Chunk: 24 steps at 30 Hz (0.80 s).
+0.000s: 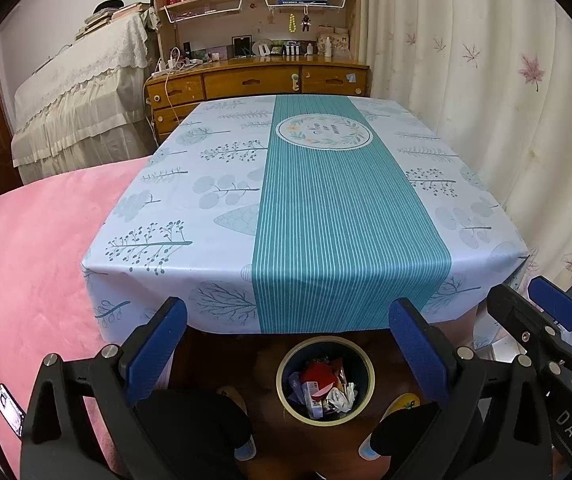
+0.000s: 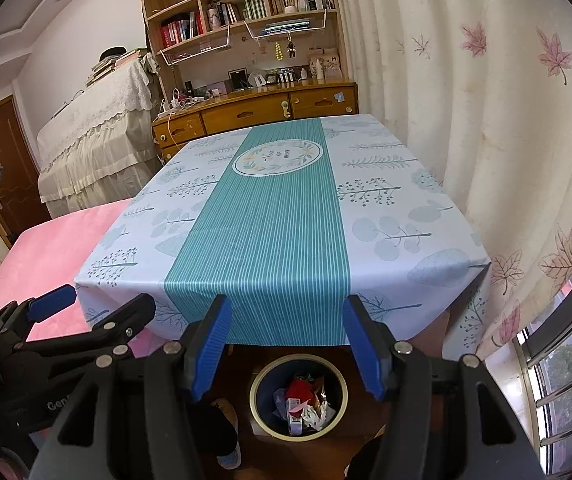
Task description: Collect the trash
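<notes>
Both grippers hang side by side above the floor, angled down toward the near edge of the table. Left gripper (image 1: 286, 344): jaws spread wide, blue pads apart, nothing between them. Right gripper (image 2: 286, 344): jaws likewise parted and empty — its blue-padded fingers (image 2: 211, 344) frame the view of the bin below.

Trash bin (image 1: 325, 380): a round dark container with a pale rim, standing on the brown floor just under the near edge of the table, between the two grippers' lines of sight. Its contents are a loose heap of trash (image 1: 326, 390) — a red piece, crumpled white paper, a small printed carton and wrappers; finer detail cannot be made out. In the right wrist view the same bin (image 2: 298, 394) sits directly below the open jaws.

Table (image 1: 306, 200): covered by a pale cloth printed with grey-blue trees and leaves, with a teal striped band running down its middle and a round floral emblem (image 1: 323, 131) toward the far end. Its top carries no objects.

Surroundings: a pink blanket (image 1: 34, 264) lies to the left of the table; a wooden desk with bookshelves (image 1: 258, 76) stands beyond the far end; a cream curtain with maple-leaf print (image 1: 486, 92) hangs along the right side. A lace-covered piece of furniture (image 1: 82, 108) stands at the left rear.
</notes>
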### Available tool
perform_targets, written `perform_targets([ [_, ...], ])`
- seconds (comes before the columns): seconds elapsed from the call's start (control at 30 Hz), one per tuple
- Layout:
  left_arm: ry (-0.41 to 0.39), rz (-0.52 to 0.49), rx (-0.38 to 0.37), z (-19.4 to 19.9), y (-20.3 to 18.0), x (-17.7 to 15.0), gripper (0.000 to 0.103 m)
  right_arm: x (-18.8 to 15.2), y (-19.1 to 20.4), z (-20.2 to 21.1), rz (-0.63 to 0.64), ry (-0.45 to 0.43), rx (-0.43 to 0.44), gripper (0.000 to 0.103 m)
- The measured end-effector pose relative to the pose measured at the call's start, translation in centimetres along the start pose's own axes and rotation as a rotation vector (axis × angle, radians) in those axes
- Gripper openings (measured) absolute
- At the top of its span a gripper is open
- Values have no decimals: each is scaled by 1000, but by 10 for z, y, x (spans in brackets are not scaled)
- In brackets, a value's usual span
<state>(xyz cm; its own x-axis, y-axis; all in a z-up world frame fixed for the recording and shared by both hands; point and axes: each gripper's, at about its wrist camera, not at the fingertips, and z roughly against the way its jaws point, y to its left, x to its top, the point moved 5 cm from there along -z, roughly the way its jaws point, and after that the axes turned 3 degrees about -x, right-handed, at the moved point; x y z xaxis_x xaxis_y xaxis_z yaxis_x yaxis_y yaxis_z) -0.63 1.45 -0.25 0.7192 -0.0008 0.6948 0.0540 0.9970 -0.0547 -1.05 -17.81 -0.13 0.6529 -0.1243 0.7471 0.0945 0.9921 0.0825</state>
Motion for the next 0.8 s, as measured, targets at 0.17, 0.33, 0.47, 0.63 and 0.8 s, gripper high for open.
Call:
perform_targets([
  [0.17, 1, -3, -2, 0, 1, 0, 100, 1, -1, 0, 1, -1, 0, 58],
  [0.33, 8, 4, 1, 0, -1, 0, 100, 1, -1, 0, 1, -1, 0, 58],
  [0.47, 16, 8, 2, -1, -3, 0, 100, 1, 0, 0, 1, 0, 0, 58],
  [0.63, 22, 11, 3, 0, -4, -1, 100, 0, -2, 1, 4, 2, -4, 58],
  [0.8, 23, 11, 4, 0, -5, -1, 100, -1, -2, 0, 5, 1, -4, 59],
])
